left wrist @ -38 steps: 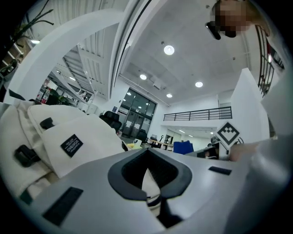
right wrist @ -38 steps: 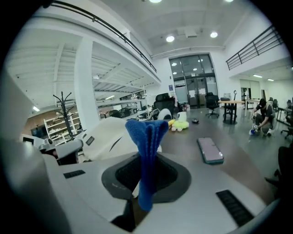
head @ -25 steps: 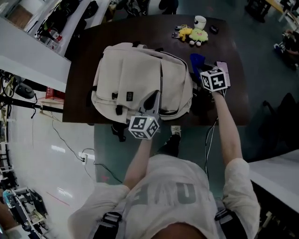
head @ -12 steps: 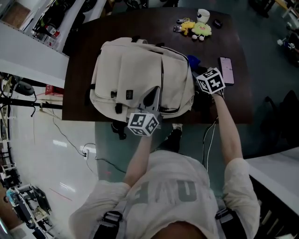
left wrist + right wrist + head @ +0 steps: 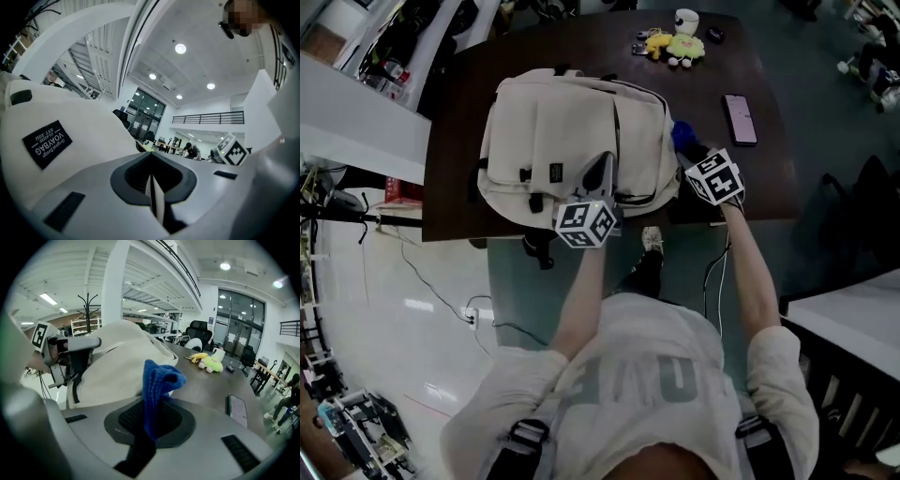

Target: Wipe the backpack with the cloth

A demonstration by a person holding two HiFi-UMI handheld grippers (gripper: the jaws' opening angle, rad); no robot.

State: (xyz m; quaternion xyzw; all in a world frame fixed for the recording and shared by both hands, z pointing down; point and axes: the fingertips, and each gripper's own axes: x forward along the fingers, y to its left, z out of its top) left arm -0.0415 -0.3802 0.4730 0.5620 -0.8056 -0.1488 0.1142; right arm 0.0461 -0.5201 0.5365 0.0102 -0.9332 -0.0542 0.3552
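A cream backpack (image 5: pixel 562 131) lies flat on the dark table (image 5: pixel 769 178). My left gripper (image 5: pixel 602 176) rests on its near edge, jaws shut on a thin pale fold of the backpack (image 5: pixel 70 117), seen between them in the left gripper view as a pale strip. My right gripper (image 5: pixel 695 156) is at the backpack's right side, shut on the blue cloth (image 5: pixel 682 135). In the right gripper view the cloth (image 5: pixel 158 380) sticks up from the jaws, just beside the backpack (image 5: pixel 117 357); whether it touches I cannot tell.
A phone (image 5: pixel 739 118) lies face up on the table right of the cloth. A yellow-green plush toy (image 5: pixel 675 47) and a white mug (image 5: pixel 686 19) sit at the far edge. The table's near edge runs just under both grippers.
My right gripper with the cloth has moved left and nearer, off the phone and up to the backpack's right side. The left gripper has stayed on the backpack.
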